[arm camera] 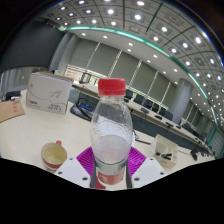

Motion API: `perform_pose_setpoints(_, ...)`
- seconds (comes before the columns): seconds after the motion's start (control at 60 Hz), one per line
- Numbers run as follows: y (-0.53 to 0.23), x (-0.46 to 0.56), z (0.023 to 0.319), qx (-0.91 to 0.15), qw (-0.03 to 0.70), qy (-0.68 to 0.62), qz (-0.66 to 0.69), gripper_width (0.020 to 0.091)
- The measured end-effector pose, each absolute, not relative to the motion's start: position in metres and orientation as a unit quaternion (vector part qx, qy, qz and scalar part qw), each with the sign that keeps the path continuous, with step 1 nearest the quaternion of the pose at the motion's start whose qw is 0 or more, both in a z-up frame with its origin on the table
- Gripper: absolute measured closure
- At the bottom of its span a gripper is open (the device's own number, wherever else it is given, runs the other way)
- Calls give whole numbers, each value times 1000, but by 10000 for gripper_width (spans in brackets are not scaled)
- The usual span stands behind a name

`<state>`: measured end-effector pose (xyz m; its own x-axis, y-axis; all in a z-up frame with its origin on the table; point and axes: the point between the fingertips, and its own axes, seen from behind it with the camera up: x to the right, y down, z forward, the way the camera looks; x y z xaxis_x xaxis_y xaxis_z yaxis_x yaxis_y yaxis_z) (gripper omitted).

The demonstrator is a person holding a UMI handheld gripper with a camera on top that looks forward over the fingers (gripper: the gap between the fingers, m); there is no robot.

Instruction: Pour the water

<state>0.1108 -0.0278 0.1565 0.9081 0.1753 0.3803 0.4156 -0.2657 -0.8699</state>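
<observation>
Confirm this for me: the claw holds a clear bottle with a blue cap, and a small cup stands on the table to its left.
Not quite. The bottle in the claw has a red cap, not blue, as the gripper view shows. The rest holds: the bottle is clear, and a small cup stands on the table to its left.

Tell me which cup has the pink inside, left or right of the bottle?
The cup left of the bottle: that cup shows a pink interior. The right cup looks plain white.
</observation>
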Motion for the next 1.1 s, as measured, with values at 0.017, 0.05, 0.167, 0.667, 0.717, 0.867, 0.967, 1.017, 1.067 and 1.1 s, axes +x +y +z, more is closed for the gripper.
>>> perform_pose_setpoints(0.017, -28, 111, 152, -794, 574, -177, -90, 699)
perform_pose_setpoints(0.05, -29, 111, 142, -803, 571, -161, -63, 698)
perform_pose_setpoints(0.167, -32, 104, 111, -817, 563, -126, -4, 697)
perform_pose_setpoints(0.667, -33, 113, 68, -837, 545, -39, 41, 362)
perform_pose_setpoints(0.717, -37, 119, 71, -842, 538, -27, 39, 247)
perform_pose_setpoints(0.867, -70, 126, 95, -866, 500, 12, 19, 248)
perform_pose_setpoints(0.967, -109, 123, 118, -882, 471, 19, 1, 249)
perform_pose_setpoints(1.017, -132, 118, 130, -891, 454, 21, -6, 249)
perform_pose_setpoints(1.067, -155, 114, 143, -899, 438, 21, -10, 246)
perform_pose_setpoints(1.1, -170, 111, 150, -901, 432, 26, -12, 247)
